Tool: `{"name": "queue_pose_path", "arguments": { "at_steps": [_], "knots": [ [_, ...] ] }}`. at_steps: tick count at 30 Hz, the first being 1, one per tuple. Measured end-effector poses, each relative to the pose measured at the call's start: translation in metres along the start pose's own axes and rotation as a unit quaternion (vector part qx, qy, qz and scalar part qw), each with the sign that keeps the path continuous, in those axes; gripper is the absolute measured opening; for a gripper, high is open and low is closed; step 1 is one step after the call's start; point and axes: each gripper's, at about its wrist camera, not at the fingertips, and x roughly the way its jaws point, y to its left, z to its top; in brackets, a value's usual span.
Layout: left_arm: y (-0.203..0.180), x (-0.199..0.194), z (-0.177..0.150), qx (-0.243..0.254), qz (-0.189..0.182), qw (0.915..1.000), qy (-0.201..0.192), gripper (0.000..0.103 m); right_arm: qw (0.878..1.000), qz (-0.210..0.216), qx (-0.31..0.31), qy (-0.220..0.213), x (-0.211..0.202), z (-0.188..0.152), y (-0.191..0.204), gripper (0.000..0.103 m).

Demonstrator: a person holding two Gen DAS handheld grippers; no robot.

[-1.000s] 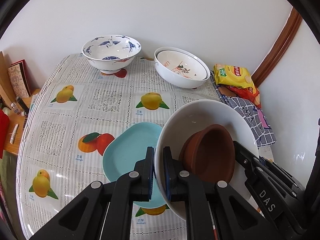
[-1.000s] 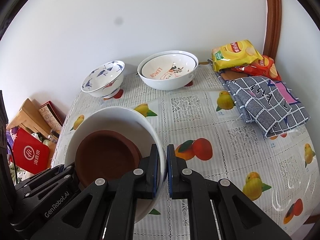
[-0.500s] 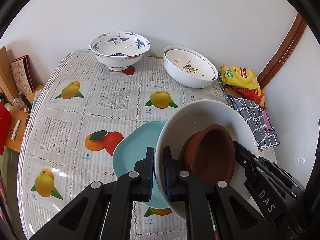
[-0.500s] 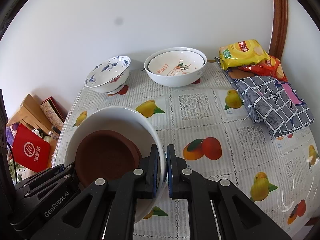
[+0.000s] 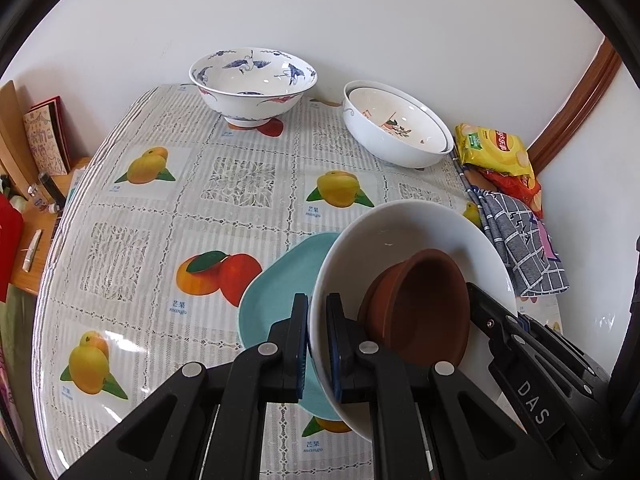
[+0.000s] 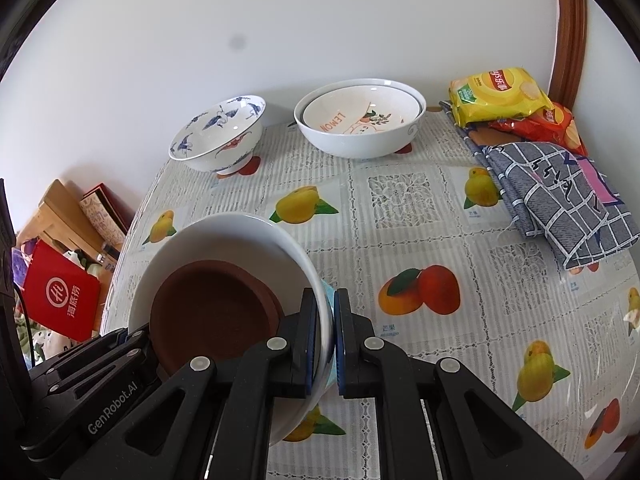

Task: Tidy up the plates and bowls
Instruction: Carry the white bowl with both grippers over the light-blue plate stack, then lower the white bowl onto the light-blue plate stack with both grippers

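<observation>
Small bowl [image 5: 420,312] in big bowl [image 5: 400,232] above plate [image 5: 276,292]; two nested bowls [image 5: 396,128] behind, near wall

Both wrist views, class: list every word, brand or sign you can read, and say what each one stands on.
"LEMON", upside down: inner bowl of the nested pair.
"mango": tablecloth under each fruit; Chinese beside it too small.
"DAS": right claw body.
"GenRobot.AI": left claw body.
Circled logo, Chinese characters: red box.
Yellow snack bag: red brand patch, unreadable.

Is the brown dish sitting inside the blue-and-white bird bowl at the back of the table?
No, the brown dish lies inside the plain white bowl that both grippers hold; the bird bowl stands empty.
</observation>
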Motion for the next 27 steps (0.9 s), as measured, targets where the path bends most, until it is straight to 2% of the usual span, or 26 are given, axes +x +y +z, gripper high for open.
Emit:
{"name": "queue_pose_path", "arguments": {
  "at_steps": [27],
  "knots": [
    [0.021, 0.044, -0.005, -0.021, 0.009, 0.9989, 0.041, 0.009, 0.999, 0.000, -0.008, 0.047, 0.051, -0.012, 0.004, 0.008]
  ]
}}
